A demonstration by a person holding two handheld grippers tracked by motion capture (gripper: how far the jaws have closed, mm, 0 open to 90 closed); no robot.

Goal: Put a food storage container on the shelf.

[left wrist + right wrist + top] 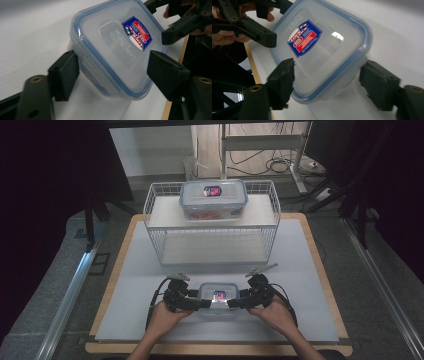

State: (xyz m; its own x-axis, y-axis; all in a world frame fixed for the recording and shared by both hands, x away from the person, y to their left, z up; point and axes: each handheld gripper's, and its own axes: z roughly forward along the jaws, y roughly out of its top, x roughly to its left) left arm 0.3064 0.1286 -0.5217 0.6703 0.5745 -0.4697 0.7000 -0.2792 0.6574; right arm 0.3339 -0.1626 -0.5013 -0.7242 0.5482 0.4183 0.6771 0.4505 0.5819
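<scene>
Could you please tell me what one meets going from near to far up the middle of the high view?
Small clear plastic container with a blue-rimmed lid → bare grey mat → white wire basket → larger clear blue-rimmed container on the basket's upper shelf.

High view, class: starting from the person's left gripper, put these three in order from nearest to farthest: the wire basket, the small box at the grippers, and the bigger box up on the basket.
1. The small box, right beside the left gripper, at the near edge of the table.
2. The wire basket, mid-table, beyond the grippers.
3. The bigger box, on the basket's top shelf, toward the back.
</scene>
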